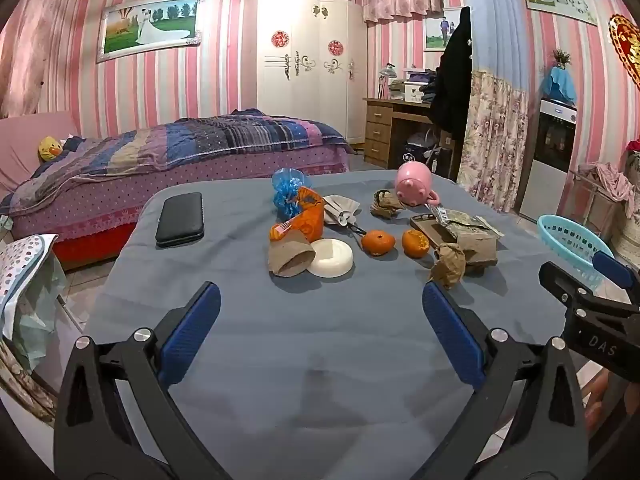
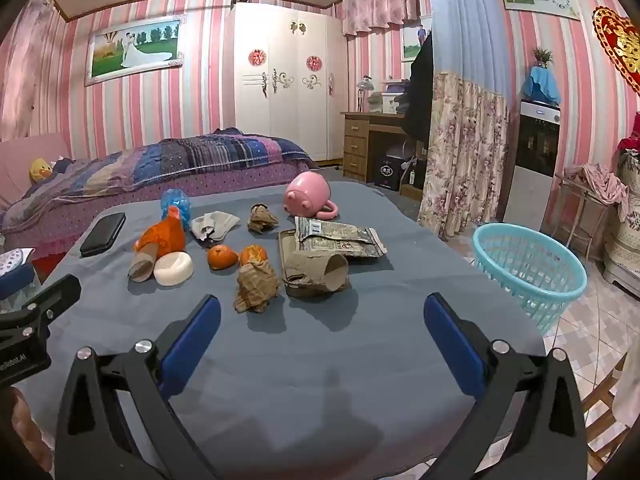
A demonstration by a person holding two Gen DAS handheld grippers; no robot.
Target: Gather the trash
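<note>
Partly hidden under the foil wrapper (image 2: 340, 238), a brown tray (image 2: 289, 242) shows.

Trash lies scattered across the middle of the blue-covered table. Nearest sits a crumpled brown paper ball (image 2: 256, 286), just right of it a flattened cardboard tube (image 2: 320, 274) resting on a brown tray. Behind that tube lies a torn silver wrapper (image 2: 340, 238), flat. To the left, another cardboard tube (image 2: 141, 266) lies on its side, an orange plastic bag (image 2: 164, 234) bunched behind it, then a blue crinkled wrapper (image 2: 176, 202) farther back. A grey crumpled tissue (image 2: 214, 224) and a second brown paper wad (image 2: 262, 218) sit mid-table. Off the table's right edge stands the turquoise basket (image 2: 528, 264), upright on the floor.
</note>
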